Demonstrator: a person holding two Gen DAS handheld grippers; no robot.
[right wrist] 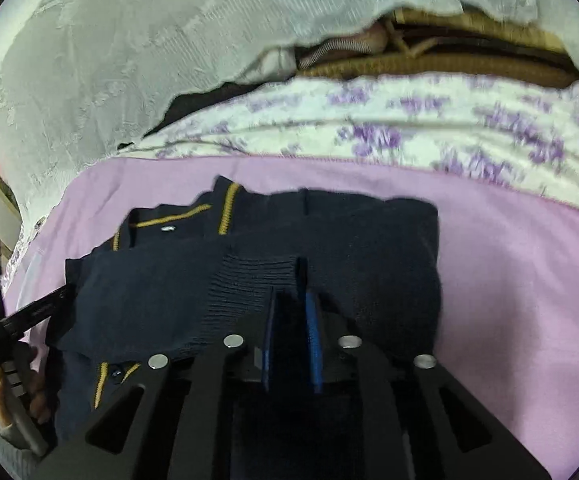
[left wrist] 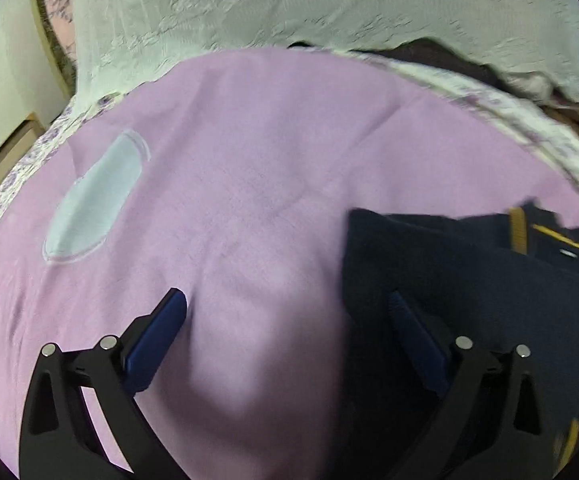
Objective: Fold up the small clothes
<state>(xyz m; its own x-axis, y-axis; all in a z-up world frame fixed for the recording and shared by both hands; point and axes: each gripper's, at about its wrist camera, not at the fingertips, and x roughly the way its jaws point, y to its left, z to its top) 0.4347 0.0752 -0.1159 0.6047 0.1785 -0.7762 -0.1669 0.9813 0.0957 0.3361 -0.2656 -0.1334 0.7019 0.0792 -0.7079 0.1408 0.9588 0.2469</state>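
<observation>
Knitwear first: a navy cardigan (right wrist: 257, 264) with mustard-yellow trim lies partly folded on a pink blanket (right wrist: 509, 280) spread over the bed. Its ribbed cuff (right wrist: 257, 276) is laid across the body, and the yellow-edged neckline points away toward the far side. The fabric looks soft, limp and light, a loose knit that should drape and stretch rather than hold a crease, so folds will likely want smoothing flat. Ribbed edges such as the cuff or hem seem the best places to take hold, being thicker and less prone to slip than the plain body.

The right hand-held gripper (right wrist: 291, 344) has its 2 blue pads close together over the knit beside the cuff; whether fabric is actually pinched between them I cannot tell. The left hand-held gripper (left wrist: 289, 308) stands wide apart, 1 finger over bare blanket and the other above the cardigan's near edge, gripping nothing.

Further out, a white-and-purple floral sheet (right wrist: 409, 128) borders the blanket, with a pale lace cloth (right wrist: 129, 60) hanging behind and something woven and tan (right wrist: 429, 64) beneath it.
</observation>
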